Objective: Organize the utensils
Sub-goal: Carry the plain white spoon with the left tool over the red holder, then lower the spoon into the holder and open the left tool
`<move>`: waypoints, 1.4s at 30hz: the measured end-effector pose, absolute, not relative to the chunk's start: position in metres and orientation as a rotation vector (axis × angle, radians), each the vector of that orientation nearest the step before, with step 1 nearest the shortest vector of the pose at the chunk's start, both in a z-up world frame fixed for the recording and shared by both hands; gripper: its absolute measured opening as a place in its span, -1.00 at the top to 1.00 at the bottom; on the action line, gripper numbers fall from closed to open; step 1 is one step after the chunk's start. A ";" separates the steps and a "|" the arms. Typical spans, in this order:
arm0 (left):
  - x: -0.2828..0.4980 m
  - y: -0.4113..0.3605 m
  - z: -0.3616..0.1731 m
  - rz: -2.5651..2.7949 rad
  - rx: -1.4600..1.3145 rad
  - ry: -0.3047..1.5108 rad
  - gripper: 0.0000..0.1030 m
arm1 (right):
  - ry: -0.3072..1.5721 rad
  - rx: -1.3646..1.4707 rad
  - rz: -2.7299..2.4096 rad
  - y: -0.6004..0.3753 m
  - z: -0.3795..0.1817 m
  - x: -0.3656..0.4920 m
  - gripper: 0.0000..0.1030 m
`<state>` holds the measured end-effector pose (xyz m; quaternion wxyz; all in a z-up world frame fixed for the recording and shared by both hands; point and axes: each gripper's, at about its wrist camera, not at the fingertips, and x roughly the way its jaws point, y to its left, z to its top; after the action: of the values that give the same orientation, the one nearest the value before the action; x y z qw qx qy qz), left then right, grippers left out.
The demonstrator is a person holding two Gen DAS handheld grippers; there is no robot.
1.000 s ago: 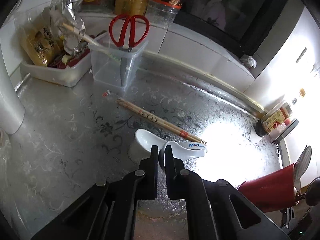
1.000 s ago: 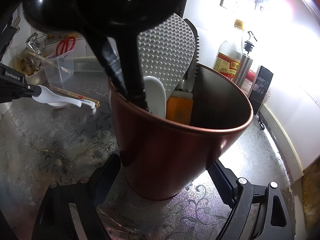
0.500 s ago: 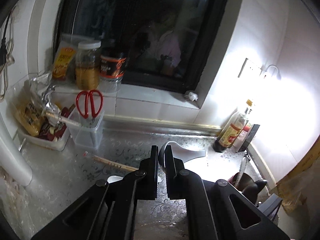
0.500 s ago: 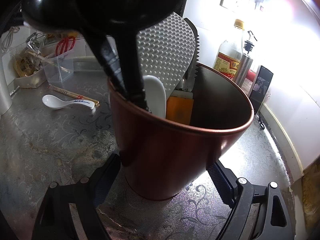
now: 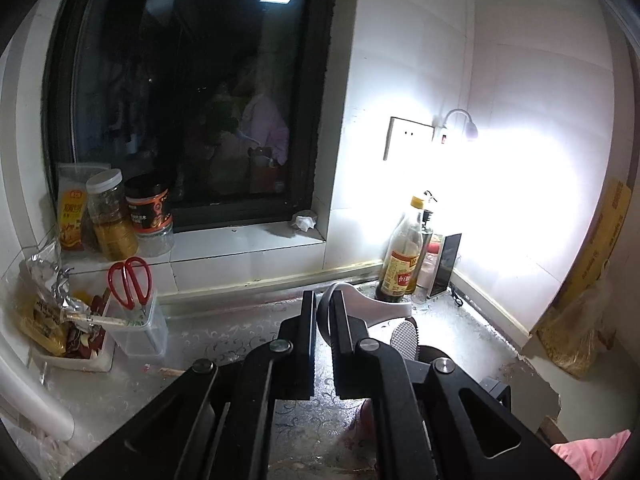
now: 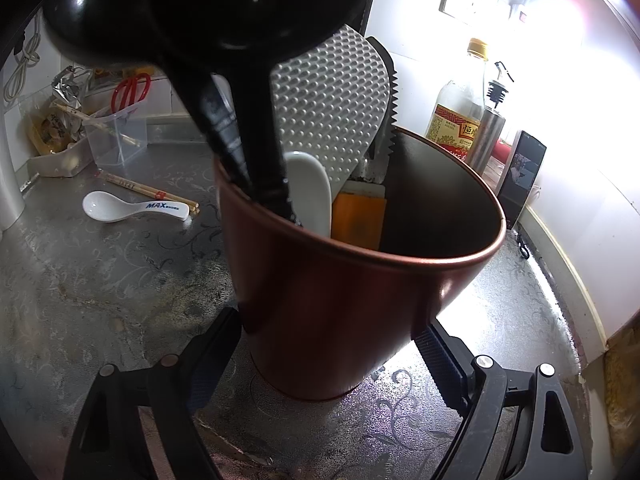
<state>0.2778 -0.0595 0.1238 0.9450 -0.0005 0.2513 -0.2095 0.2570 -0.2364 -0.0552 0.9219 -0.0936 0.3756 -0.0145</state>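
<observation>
My left gripper (image 5: 322, 312) is shut on a white ceramic spoon (image 5: 376, 307), held high above the counter with its handle pointing right. Just below it the white dimpled rice paddle (image 5: 404, 337) shows. My right gripper (image 6: 328, 344) holds the red utensil cup (image 6: 344, 280), its fingers (image 6: 212, 356) pressed on both sides. The cup holds black ladles (image 6: 256, 128), the rice paddle (image 6: 332, 100), a white spoon (image 6: 310, 192) and an orange tool (image 6: 358, 216). A second white spoon marked MAX (image 6: 132, 209) and wooden chopsticks (image 6: 148, 189) lie on the counter at left.
A clear box with red scissors (image 5: 129, 280) and a tray of packets (image 5: 52, 320) stand at the back left. Jars (image 5: 112, 216) sit on the window sill. Oil bottles (image 5: 404, 256) and a phone (image 5: 446, 264) stand in the back right corner under a bright lamp.
My left gripper has lifted one white spoon off the counter and carried it up and to the right, above the cup. The right gripper and the cup have not moved.
</observation>
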 end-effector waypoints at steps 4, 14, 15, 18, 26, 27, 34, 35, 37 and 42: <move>0.272 -0.083 0.125 -0.468 0.078 0.512 0.89 | 0.772 -0.195 -0.032 -0.235 -0.056 0.258 -0.73; 0.270 -0.128 0.113 -0.522 0.216 0.564 0.89 | 0.772 -0.192 -0.031 -0.234 -0.057 0.259 -0.73; 0.271 -0.131 0.111 -0.523 0.223 0.571 0.89 | 0.771 -0.192 -0.031 -0.234 -0.057 0.259 -0.73; 0.275 -0.136 0.107 -0.522 0.240 0.590 0.89 | 0.769 -0.191 -0.029 -0.234 -0.056 0.260 -0.73; 0.280 -0.149 0.099 -0.516 0.289 0.618 0.88 | 0.762 -0.189 -0.027 -0.233 -0.054 0.259 -0.73; 0.280 -0.151 0.098 -0.518 0.296 0.624 0.88 | 0.761 -0.189 -0.027 -0.233 -0.054 0.258 -0.73; 0.283 -0.161 0.092 -0.539 0.313 0.648 0.84 | 0.748 -0.184 -0.023 -0.232 -0.051 0.258 -0.73; 0.283 -0.161 0.092 -0.543 0.311 0.651 0.84 | 0.746 -0.184 -0.022 -0.232 -0.051 0.258 -0.73; 0.284 -0.163 0.091 -0.554 0.306 0.657 0.84 | 0.744 -0.183 -0.022 -0.232 -0.050 0.259 -0.73; 0.285 -0.164 0.090 -0.575 0.292 0.672 0.84 | 0.744 -0.184 -0.022 -0.233 -0.049 0.257 -0.73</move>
<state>0.2847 -0.1642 0.0899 0.8935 0.1408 0.3240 -0.2773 0.2573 -0.2330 -0.0491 0.9274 -0.0900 0.3628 -0.0108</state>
